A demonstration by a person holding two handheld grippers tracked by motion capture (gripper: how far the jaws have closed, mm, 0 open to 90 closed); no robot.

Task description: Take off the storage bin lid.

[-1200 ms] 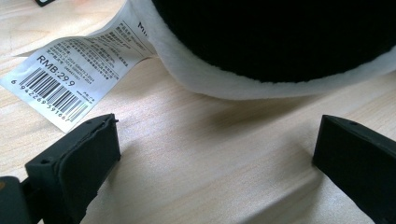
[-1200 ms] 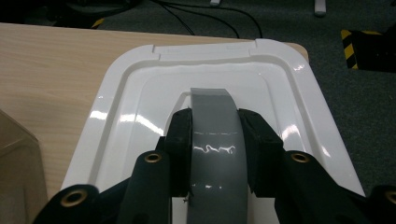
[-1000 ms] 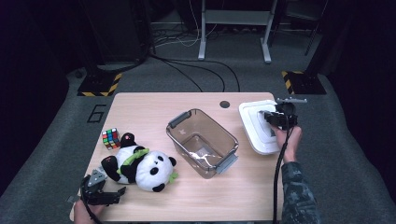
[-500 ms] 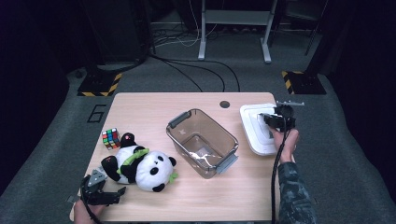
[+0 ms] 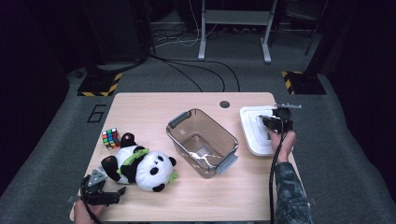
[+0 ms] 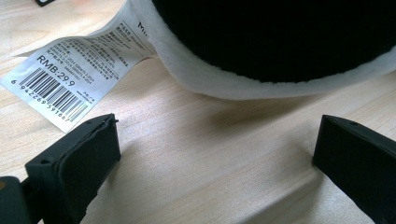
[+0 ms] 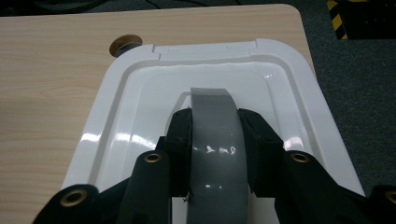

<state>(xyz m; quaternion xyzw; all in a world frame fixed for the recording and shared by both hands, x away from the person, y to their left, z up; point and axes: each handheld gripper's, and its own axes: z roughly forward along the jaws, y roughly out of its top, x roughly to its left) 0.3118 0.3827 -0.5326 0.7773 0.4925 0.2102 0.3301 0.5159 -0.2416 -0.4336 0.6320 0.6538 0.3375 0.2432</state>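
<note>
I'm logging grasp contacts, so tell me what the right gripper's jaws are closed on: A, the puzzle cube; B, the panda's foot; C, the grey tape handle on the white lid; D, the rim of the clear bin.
C: in the right gripper view the right gripper has its jaws pressed against both sides of the grey tape handle arching up from the white lid.

The tub (image 5: 202, 142) sits in the middle of the worktop (image 5: 154, 105). The lid (image 5: 252, 127) lies to its right, near the worktop's right edge. The toy panda (image 5: 140, 163) lies to the left of the tub. The puzzle cube (image 5: 110, 138) sits just behind the panda, near the left edge. The panda's tag (image 6: 70, 70) lies flat on the worktop beside it.
</note>
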